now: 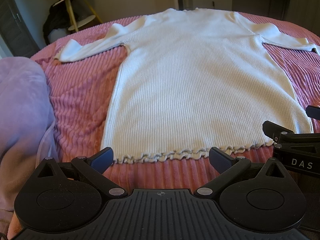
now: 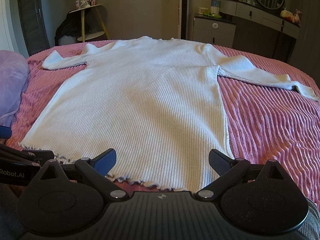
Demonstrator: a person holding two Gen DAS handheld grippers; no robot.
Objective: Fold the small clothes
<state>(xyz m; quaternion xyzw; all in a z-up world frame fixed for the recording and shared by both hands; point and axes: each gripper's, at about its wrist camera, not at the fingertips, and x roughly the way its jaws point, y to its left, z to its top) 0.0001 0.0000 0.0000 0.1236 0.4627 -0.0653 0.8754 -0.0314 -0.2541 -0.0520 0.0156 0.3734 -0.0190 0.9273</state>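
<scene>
White ribbed knit: a long-sleeved top (image 1: pixel 200 84) lay flat on the bed, hem nearest, neck at the far end.
Left view, cover: a pink ridged bedspread (image 1: pixel 80 92) showed under and around the top.
Left view, sleeves: both spread outward, the left sleeve (image 1: pixel 88 48) angled toward the bed's left edge.
Left view, hem: the frilled hem (image 1: pixel 180 153) ran just beyond the fingertips, not touching them as far as I could tell.
Left view, left gripper (image 1: pixel 161 158): jaws stood wide, nothing between them but bedspread and hem edge.
Left view, pillow: a lilac pillow (image 1: pixel 22 108) sat at the left edge, beside the bedspread.
Left view, neighbour: the right gripper's black body entered from the right, near the hem's right corner.
Right view, top (image 2: pixel 140 104): it filled the middle, its right side edge running toward the right finger (image 2: pixel 220 162).
Right view, right gripper (image 2: pixel 162 162): jaws stood wide over the hem's right part, gripping nothing.
Right view, right sleeve (image 2: pixel 260 76): it stretched out across the bedspread (image 2: pixel 270 124).
Right view, room: a small round table (image 2: pixel 90 8) and a grey dresser (image 2: pixel 250 16) stood beyond the bed.
</scene>
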